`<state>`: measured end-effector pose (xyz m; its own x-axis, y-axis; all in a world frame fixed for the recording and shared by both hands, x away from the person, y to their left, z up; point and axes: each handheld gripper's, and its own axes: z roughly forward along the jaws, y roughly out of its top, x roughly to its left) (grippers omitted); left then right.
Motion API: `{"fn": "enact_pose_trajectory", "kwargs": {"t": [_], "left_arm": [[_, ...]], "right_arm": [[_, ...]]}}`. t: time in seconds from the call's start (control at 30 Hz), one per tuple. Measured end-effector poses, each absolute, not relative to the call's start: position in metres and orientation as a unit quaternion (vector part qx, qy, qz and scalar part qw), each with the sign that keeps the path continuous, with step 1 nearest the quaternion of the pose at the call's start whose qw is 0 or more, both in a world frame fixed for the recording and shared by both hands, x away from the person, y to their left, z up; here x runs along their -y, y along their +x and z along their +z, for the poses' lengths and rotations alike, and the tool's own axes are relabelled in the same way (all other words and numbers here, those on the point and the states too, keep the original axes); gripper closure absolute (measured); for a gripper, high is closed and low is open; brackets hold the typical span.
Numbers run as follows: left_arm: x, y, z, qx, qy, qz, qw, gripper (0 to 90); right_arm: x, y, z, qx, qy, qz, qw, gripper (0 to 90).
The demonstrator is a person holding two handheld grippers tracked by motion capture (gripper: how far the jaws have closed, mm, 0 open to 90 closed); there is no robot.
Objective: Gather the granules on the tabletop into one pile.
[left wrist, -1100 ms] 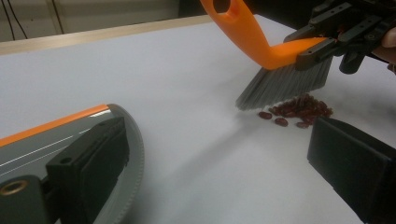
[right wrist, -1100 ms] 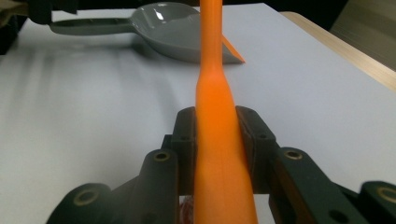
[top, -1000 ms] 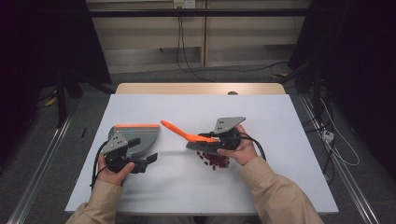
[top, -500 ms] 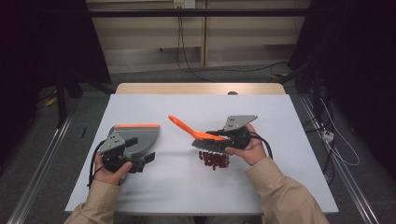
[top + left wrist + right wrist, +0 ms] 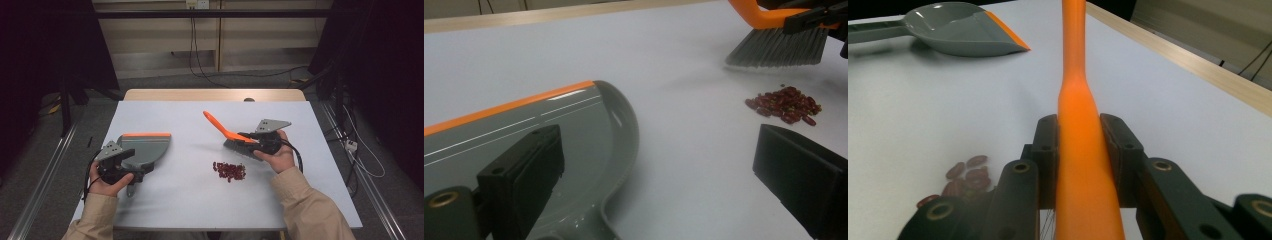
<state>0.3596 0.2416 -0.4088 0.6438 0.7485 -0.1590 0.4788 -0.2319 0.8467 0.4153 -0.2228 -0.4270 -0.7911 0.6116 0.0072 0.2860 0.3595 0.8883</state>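
Brush clamped at right, dustpan flat at left, beans between.

White surface (image 5: 200, 200) under everything. Grey dustpan (image 5: 145, 149) with orange lip lying flat at its left side, handle toward the near edge. Left gripper (image 5: 131, 176) at that handle; seen from the left gripper view, jaws standing wide, one over the pan's floor (image 5: 589, 130), the other over bare surface, handle between them, pads apparently not pressing it. Right gripper (image 5: 246, 137) right of centre, jaws closed tight on the orange handle of the brush (image 5: 227, 134), squeezed from both sides in the right gripper view (image 5: 1080, 165). Grey bristles pointing down, just beyond the beans, handle slanting up and left. Small heap of dark red beans (image 5: 229, 171) on the surface near the brush head, well apart from the dustpan.
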Motion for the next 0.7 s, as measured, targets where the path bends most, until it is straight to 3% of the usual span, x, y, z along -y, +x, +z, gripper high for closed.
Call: {"fn": "enact_pose_trajectory", "kwargs": {"t": [0.47,0.7], "left_arm": [[-0.248,0.361,-0.421,-0.430,0.779,0.146,0.432,7.9],[-0.250,0.362,-0.426,-0.442,0.782,0.139,0.418,9.2]], "right_arm": [[0.220,0.413,-0.426,-0.807,0.324,0.470,0.153,67.4],[0.215,0.416,-0.425,-0.824,0.331,0.433,0.153,70.2]]}}
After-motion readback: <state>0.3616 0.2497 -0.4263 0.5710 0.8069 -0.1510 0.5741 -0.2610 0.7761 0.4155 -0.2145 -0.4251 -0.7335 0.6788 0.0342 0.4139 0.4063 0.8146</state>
